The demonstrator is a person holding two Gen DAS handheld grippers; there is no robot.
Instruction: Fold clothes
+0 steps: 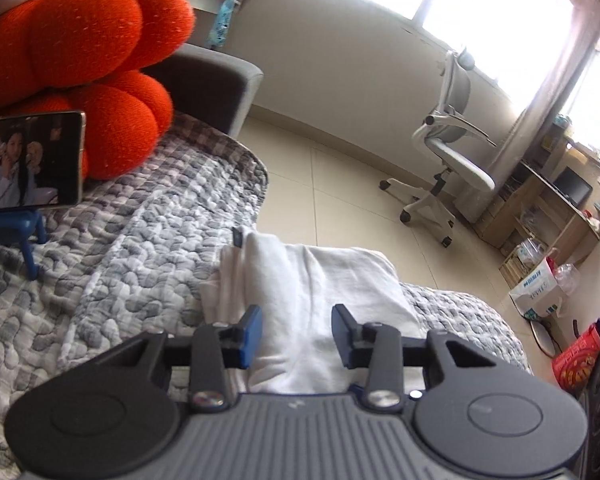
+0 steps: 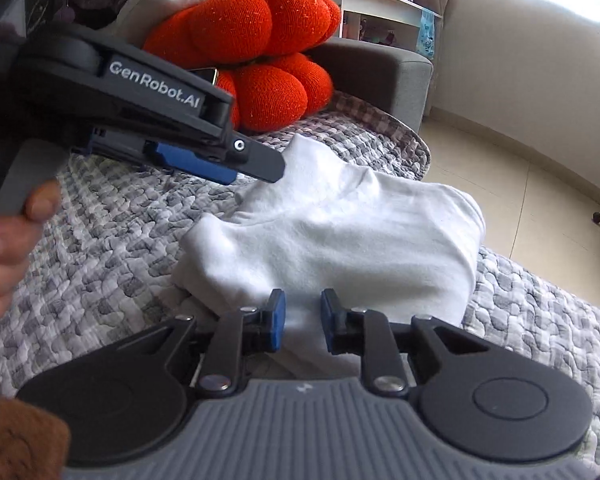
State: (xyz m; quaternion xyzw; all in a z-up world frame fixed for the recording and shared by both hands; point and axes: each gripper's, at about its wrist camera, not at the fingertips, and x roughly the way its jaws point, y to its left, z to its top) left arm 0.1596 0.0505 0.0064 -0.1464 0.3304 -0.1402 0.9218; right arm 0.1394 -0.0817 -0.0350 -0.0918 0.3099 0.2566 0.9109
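A white garment (image 1: pixel 340 276), folded into a thick bundle, lies on a grey-and-white quilted bed cover (image 1: pixel 140 240). In the left wrist view my left gripper (image 1: pixel 297 336) has a rolled fold of it filling the space between its blue pads. The right wrist view shows the same garment (image 2: pixel 340 232) bunched up, with a peak raised at the tip of the left gripper (image 2: pixel 268 168), which a hand (image 2: pixel 4 240) holds at the far left corner. My right gripper (image 2: pixel 303 318) is at the near edge, pads narrowly apart with white cloth pinched between them.
A big orange cushion (image 1: pixel 100 40) and a phone (image 1: pixel 32 160) on a small blue stand (image 1: pixel 12 232) sit at the bed's head. Past the bed edge are tiled floor, a grey armrest (image 1: pixel 216 80), an office chair (image 1: pixel 448 160) and a cardboard box (image 1: pixel 536 288).
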